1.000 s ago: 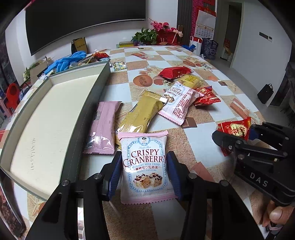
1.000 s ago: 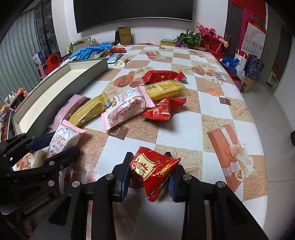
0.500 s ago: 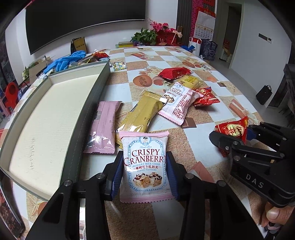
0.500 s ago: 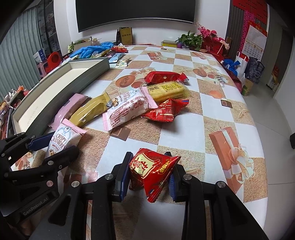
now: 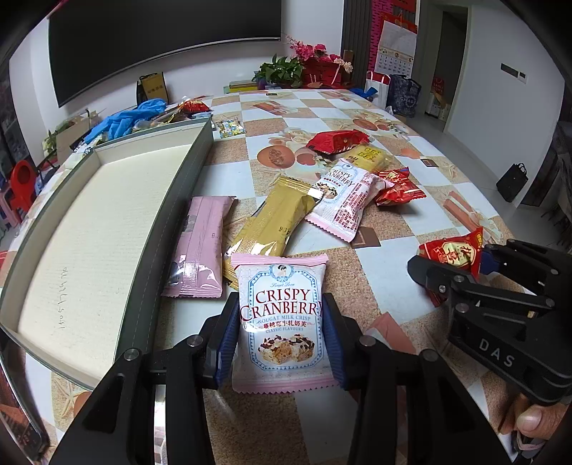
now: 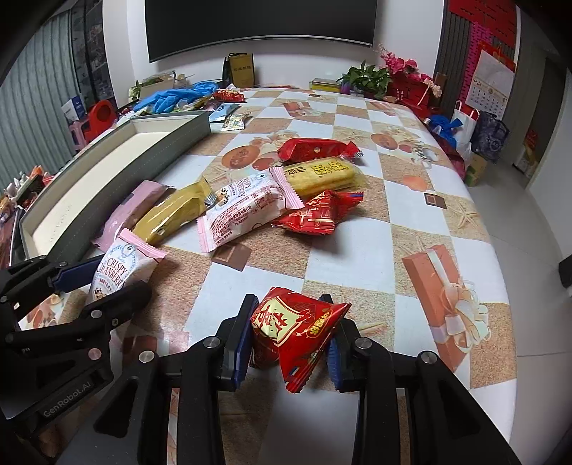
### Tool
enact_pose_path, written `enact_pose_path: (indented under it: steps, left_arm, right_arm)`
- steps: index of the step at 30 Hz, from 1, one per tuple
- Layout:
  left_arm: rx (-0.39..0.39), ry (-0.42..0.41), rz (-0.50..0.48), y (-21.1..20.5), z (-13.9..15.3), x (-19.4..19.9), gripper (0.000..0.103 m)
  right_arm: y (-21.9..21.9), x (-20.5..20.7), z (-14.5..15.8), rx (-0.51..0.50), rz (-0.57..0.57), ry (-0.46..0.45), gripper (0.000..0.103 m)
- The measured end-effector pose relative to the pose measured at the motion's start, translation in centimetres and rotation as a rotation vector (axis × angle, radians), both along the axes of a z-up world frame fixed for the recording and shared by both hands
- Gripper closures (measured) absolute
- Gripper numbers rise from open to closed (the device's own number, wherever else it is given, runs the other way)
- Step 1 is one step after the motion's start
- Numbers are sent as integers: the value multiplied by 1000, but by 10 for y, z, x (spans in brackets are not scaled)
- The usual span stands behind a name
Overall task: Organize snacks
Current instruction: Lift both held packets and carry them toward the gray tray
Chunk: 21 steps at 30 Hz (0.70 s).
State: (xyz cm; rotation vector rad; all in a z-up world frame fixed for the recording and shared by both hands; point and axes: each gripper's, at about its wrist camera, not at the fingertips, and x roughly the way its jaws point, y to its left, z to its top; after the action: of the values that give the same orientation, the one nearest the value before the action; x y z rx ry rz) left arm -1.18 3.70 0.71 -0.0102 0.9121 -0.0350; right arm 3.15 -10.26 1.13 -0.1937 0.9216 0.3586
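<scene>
A table under a checked cloth of tan and white squares printed with gift boxes fills most of both views. Its right edge curves away above a pale tiled floor. A dark screen hangs on the far wall, with a potted plant and bags below it.

A long grey tray with a cream floor runs along the left side, empty, its near wall just beside a pink bar packet. Right of that lie a gold packet and a loose heap of snacks; the cloth between heap and near edge is bare.

The left gripper has just narrowed — its blue pads press both sides of the Crispy Cranberry packet, which rests flat on the cloth at the near edge. The right gripper is clamped on a red sweet packet, near and right of the cranberry one, crumpled between the pads.
</scene>
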Motion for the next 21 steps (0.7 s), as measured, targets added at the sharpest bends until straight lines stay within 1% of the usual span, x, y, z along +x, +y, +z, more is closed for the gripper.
enact_pose_path:
  steps: [2,5,7,12,15,21]
  left_arm:
    - [-1,0,0,0,0,0,56]
    - [0,0,0,0,0,0,56]
    - [0,0,0,0,0,0,56]
    - [0,0,0,0,0,0,56]
    - [0,0,0,0,0,0,56]
    - [7,0,-2,0,0,-1,56]
  right_arm:
    - [0,0,1,21,-4,13,67]
    - [7,-5,1,-4,41,7,67]
    - [7,-5,0,-11,46,1,67]
    - [-1,0,-1,44,27,11,67]
    - [1,-1,-2,26,28,1,67]
    - [2,-1,-2,23,28,-1,67]
